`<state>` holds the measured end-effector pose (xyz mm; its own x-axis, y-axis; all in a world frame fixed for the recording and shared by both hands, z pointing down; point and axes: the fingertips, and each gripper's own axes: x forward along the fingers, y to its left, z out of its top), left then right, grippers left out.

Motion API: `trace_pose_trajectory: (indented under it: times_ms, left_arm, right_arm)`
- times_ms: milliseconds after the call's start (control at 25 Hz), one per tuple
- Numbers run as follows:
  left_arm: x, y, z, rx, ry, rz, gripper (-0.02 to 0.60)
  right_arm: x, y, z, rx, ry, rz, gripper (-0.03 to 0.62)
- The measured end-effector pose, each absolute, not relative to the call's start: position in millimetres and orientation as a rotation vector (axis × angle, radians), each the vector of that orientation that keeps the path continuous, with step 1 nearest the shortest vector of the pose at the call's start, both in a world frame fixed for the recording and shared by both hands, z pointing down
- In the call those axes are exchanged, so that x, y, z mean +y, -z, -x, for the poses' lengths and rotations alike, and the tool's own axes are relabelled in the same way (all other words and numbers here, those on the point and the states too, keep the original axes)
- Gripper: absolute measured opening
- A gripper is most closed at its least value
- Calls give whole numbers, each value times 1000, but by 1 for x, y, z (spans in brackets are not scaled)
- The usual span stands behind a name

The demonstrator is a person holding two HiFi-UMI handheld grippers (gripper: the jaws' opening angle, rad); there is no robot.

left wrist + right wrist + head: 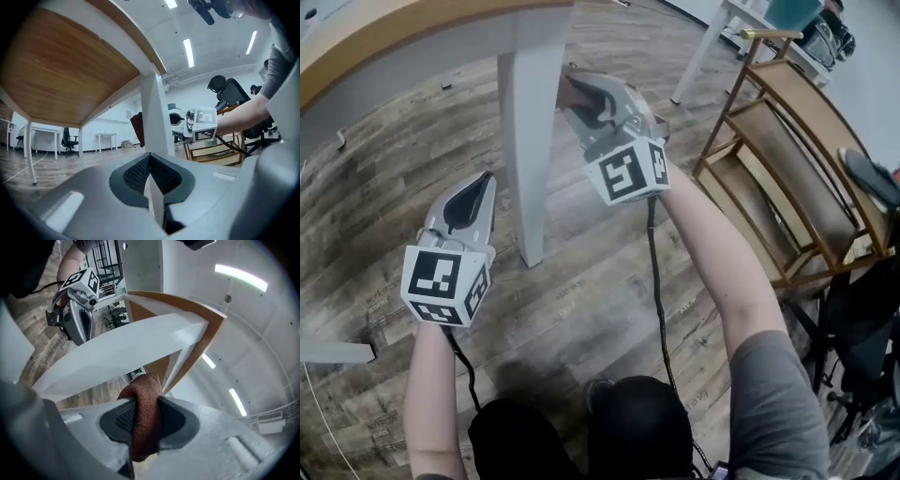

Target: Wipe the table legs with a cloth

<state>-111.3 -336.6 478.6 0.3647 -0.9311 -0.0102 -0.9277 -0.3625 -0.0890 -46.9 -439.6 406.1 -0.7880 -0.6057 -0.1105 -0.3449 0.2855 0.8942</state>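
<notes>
A white table leg (530, 141) stands on the wood floor under a wooden tabletop (384, 37). My right gripper (574, 92) is shut on a brown cloth (581, 94) and presses it against the leg's right side, high up near the tabletop. In the right gripper view the cloth (145, 413) bulges out between the pads, with the leg (122, 352) just beyond. My left gripper (476, 187) hovers left of the leg, lower down, shut and holding nothing. In the left gripper view the leg (154, 117) rises straight ahead, with the cloth (137, 129) peeking from behind it.
A wooden chair (787, 159) stands to the right, close to my right arm. Another white table's leg (703, 52) is at the back right. A black cable (658, 300) trails from the right gripper. Office chairs (225, 91) and tables stand farther off.
</notes>
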Motion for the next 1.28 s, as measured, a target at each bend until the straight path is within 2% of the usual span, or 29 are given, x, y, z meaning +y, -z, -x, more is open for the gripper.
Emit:
trace_pose_trajectory:
  times_ms: [280, 480, 1280]
  left_arm:
    - [-334, -462, 110, 1723, -25, 2514, 18]
    - [-331, -492, 106, 1744, 19, 2552, 19]
    - [-290, -685, 105, 1884, 296, 2714, 18]
  right_arm:
    - [-430, -366, 60, -2248, 1670, -909, 86]
    - [-430, -388, 59, -2248, 1636, -853, 87]
    - [-426, -716, 73, -2144, 1245, -405, 87]
